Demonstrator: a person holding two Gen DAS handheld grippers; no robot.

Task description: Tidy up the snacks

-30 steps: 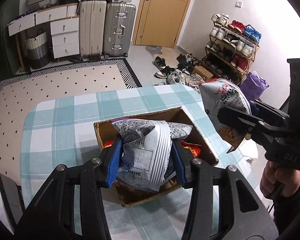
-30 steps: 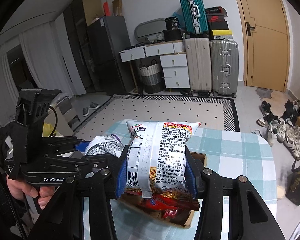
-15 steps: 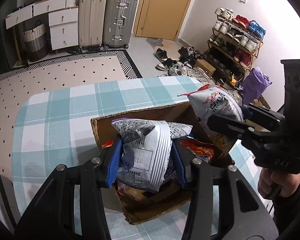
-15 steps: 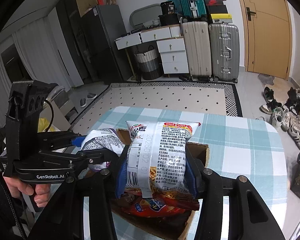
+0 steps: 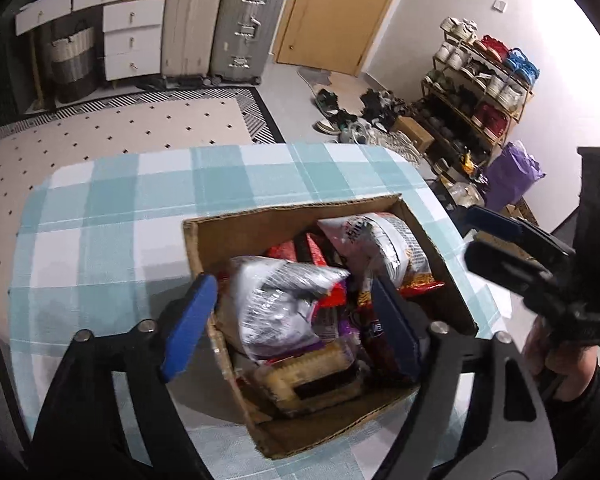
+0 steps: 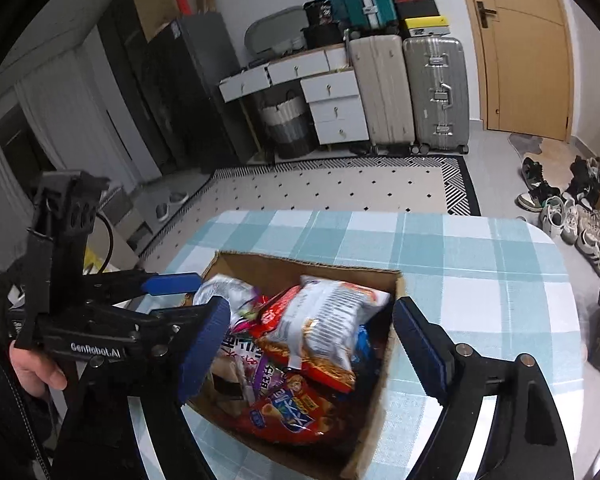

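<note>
Both bags have dropped into the cardboard box (image 5: 260,216): silver bag (image 5: 276,304) beside noodle bag (image 6: 332,320), stacked for tidiness. Left claw (image 5: 296,324) and right claw (image 6: 312,348) have just sprung apart, empty, over the checked desk (image 5: 112,216).

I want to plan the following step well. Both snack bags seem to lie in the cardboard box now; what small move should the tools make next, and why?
Probably lift both tools straight up, out of the cardboard box. The left tool and right tool have just been opening; their jaws stand wide, pressing nothing, and the silver bag and white noodle bag rest on the other snacks.
</note>
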